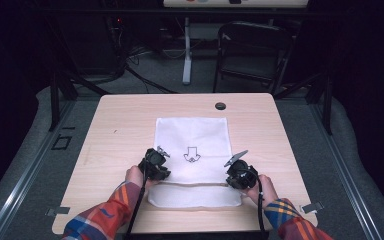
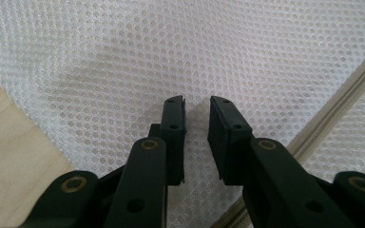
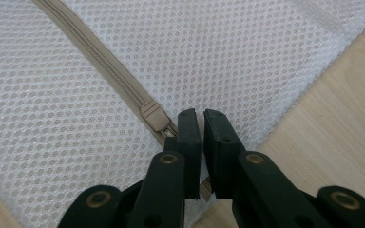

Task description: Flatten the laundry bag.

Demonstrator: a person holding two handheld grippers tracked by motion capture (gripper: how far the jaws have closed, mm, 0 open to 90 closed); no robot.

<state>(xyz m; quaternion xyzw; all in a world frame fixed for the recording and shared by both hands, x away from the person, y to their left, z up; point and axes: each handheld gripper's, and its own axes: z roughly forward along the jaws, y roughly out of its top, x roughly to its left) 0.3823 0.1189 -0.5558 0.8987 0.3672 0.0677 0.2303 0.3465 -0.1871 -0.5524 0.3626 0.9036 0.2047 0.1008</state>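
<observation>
Two grippers work at opposite ends of one zipper (image 1: 195, 184), which runs side to side across the near part of a white mesh bag (image 1: 192, 135) lying flat on the wooden table (image 1: 125, 125). Most of the bag, with a small arrow print (image 1: 191, 155), lies beyond the zipper, and a narrow strip lies on the person's side of it. The right gripper (image 3: 197, 116) sits at the zipper's right end, just past the tan slider (image 3: 154, 116). Its jaws are pressed almost together, and a tan strip leading from the slider shows between them, so it appears to be pinching the zipper pull (image 3: 200, 186), probably to draw the slider along the teeth. The left gripper (image 2: 197, 107) sits near the zipper's left end, on the far side of it, with the zipper tape (image 2: 332, 111) running past close by in the left gripper view. Its jaws stand slightly apart, tips down at the mesh, and no fold of cloth rises into the narrow gap. It seems placed there to steady the bag, since loose mesh would otherwise bunch and travel with the slider. In the high view both hands come in from below the zipper, the left gripper (image 1: 156, 167) and right gripper (image 1: 240, 176) level with each other along its line. The next move likely needs the left claw to press or close on the mesh before the right one pulls.
</observation>
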